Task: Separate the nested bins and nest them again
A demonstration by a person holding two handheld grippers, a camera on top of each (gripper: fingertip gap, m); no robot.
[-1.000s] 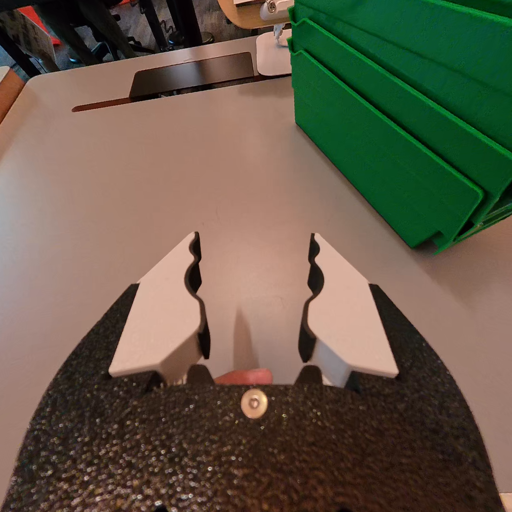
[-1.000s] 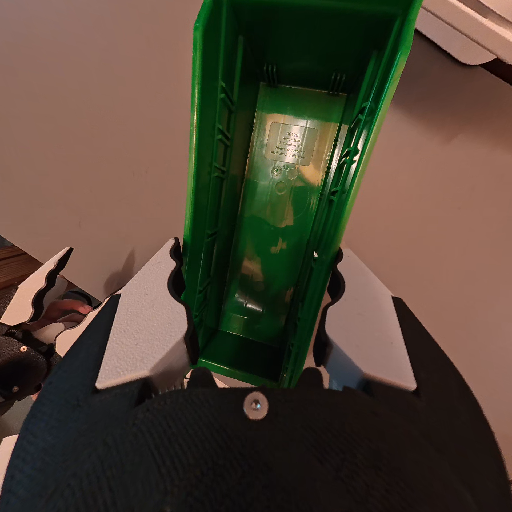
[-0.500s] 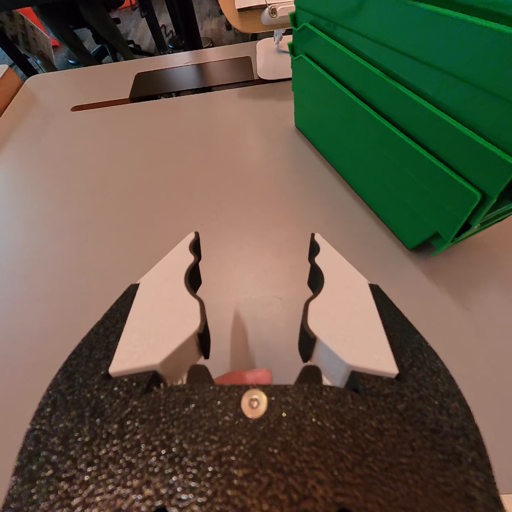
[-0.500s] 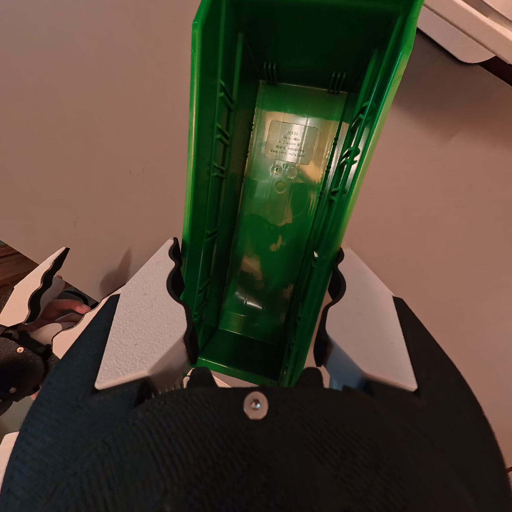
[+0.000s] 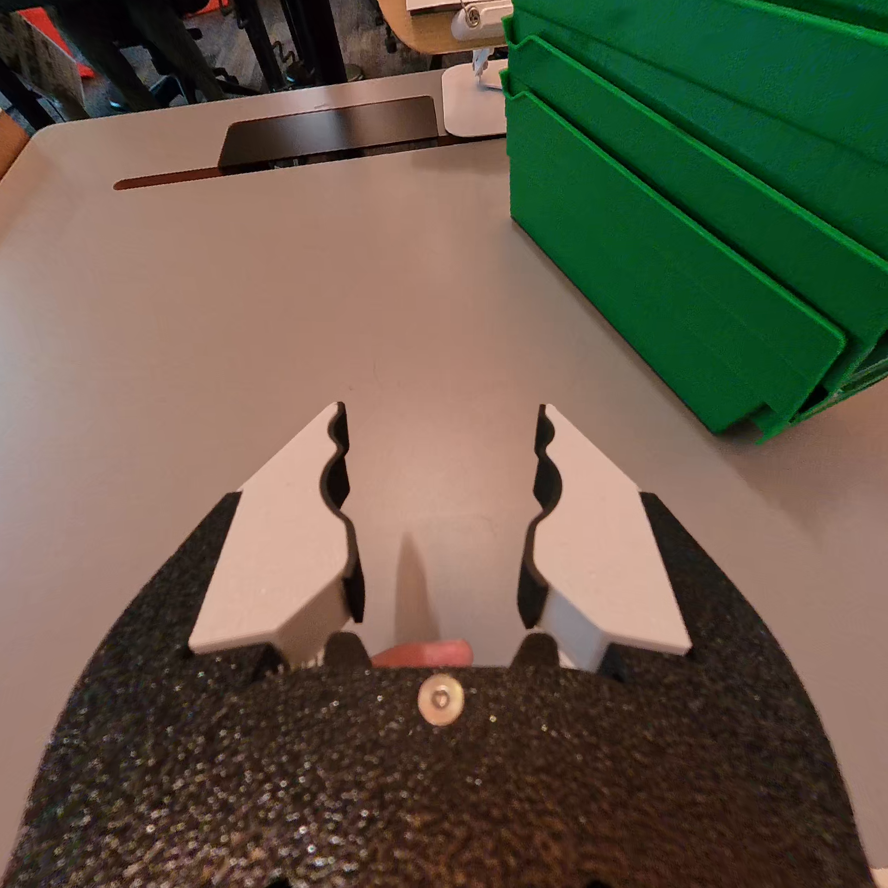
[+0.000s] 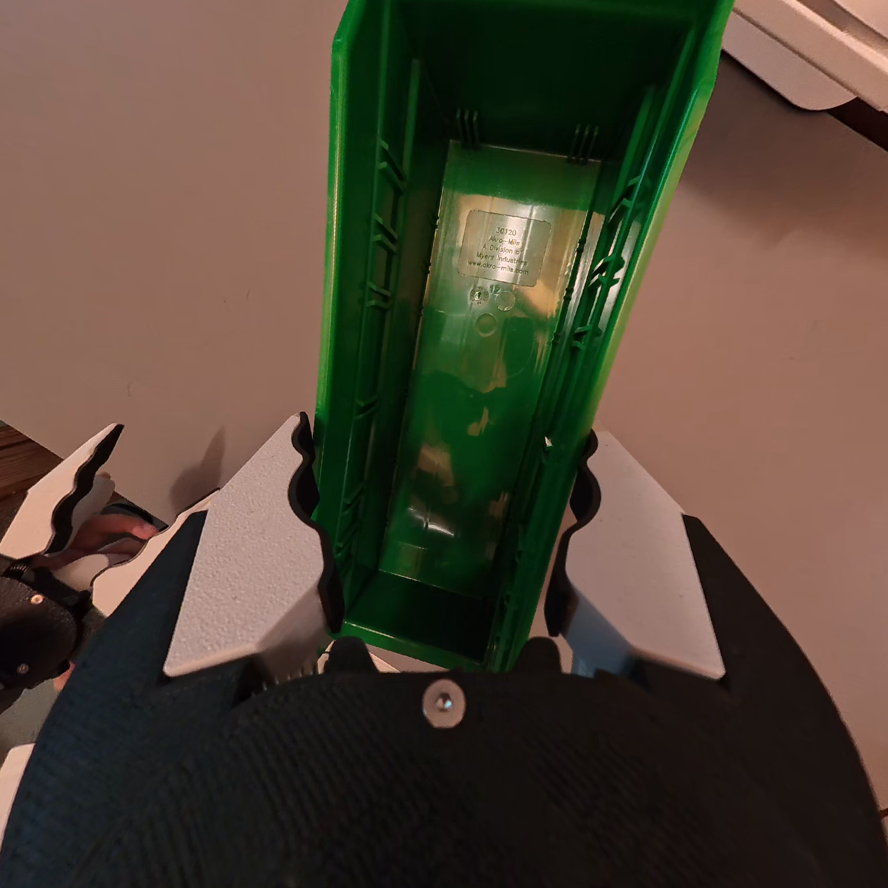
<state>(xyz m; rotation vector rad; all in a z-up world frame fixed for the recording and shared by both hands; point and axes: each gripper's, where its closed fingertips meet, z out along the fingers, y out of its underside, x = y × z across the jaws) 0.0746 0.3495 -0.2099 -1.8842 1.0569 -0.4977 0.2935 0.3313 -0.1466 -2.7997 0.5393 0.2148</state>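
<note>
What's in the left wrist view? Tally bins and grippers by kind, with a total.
Green bins: 3 clearly visible, nested; more may be cropped at the top edge
Left gripper: 1, open and empty
Total: 4

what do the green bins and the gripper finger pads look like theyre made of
Green bins: apparently moulded hard plastic; thin straight walls outside, and the held bin shows moulded ribs and a glossy floor that mirrors light. Finger pads of the left gripper: black wavy strips, matte, probably rubber or soft plastic, on pale matte finger bodies; the right gripper carries matching ones. Exact material is unclear.
</note>
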